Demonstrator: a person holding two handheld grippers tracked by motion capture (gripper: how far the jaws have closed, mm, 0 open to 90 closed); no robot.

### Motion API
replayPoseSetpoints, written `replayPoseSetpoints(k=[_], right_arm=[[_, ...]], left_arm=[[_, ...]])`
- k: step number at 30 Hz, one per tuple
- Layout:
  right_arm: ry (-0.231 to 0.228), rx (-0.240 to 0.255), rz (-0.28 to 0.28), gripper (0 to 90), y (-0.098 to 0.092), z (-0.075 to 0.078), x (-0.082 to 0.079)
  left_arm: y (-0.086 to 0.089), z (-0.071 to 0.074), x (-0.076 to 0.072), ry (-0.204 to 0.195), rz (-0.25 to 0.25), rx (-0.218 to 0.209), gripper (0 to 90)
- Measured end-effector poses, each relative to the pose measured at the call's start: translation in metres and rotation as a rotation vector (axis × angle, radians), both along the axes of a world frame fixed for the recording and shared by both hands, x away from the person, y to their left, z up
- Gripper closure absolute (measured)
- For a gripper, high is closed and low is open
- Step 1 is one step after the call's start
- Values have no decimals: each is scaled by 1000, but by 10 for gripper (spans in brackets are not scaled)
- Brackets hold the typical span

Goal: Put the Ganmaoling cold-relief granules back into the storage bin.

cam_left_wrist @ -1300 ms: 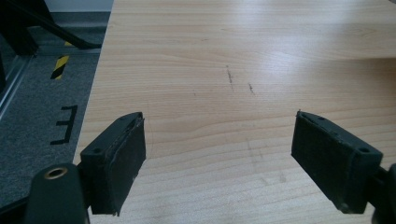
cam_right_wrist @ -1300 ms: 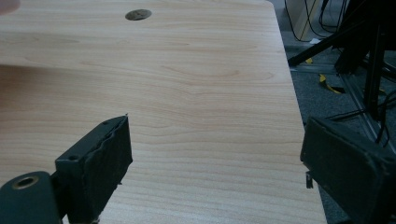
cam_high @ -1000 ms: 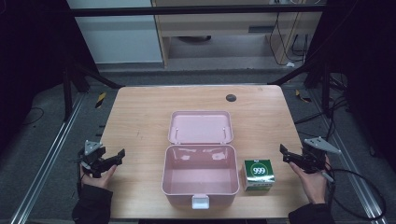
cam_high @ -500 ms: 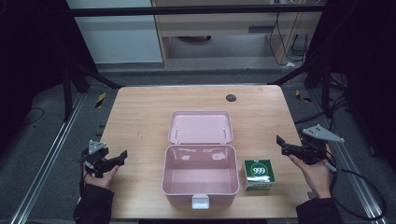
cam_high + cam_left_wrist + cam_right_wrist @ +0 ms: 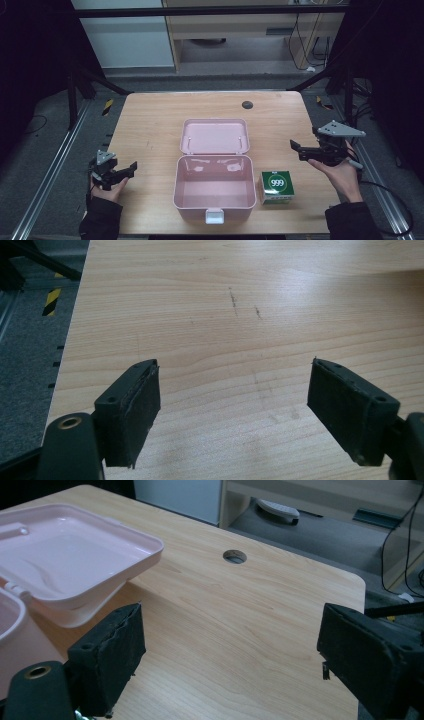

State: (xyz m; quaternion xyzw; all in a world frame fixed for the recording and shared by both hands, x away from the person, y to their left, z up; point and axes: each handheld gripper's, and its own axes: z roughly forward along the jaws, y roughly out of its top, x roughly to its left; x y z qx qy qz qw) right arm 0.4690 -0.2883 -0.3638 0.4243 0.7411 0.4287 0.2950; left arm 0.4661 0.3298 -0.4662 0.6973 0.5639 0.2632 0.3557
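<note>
Left hand [image 5: 106, 189] rests low at the near left edge of the table [image 5: 150, 125], palm up, forearm entering from below. The left gripper [image 5: 131, 167] points level toward the box [image 5: 214, 192]. Its jaws stand wide, having just been closing a little, with nothing between them. In the left gripper view the pads [image 5: 137, 410] frame bare wood. Nothing is touched.

Right hand [image 5: 341, 172] is held above the near right part of the table, palm up. The right gripper [image 5: 296, 147] points level toward the lid [image 5: 214, 136]. Its jaws stand apart and empty. The right gripper view shows the two pads [image 5: 112, 655] well separated over open wood, with the lid's corner to one side beyond them.

The carton [image 5: 275, 187], green and white and marked 999, stands upright on the table. It lies below and inward of the right gripper, near it but apart, and just beside the box's right wall. Whether carton and wall touch cannot be told.

The box is pink plastic, open and empty, with a white latch on its near wall. It sits between the two grippers, well apart from the left one. The lid lies folded back beyond it.

A dark round hole [image 5: 247, 105] sits in the table farther off, beyond the lid.
</note>
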Motion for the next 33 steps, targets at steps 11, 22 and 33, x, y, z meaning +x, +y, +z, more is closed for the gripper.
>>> replayPoseSetpoints(k=[11, 22, 33], right_arm=[[68, -146, 190, 112, 23, 13, 4], [128, -243, 331, 85, 35, 16, 2], [211, -337, 470, 55, 47, 10, -3]], left_arm=[[-1, -1, 1, 6, -12, 10, 207], [-3, -2, 1, 15, -23, 21, 207], [-4, -2, 2, 21, -30, 25, 207]])
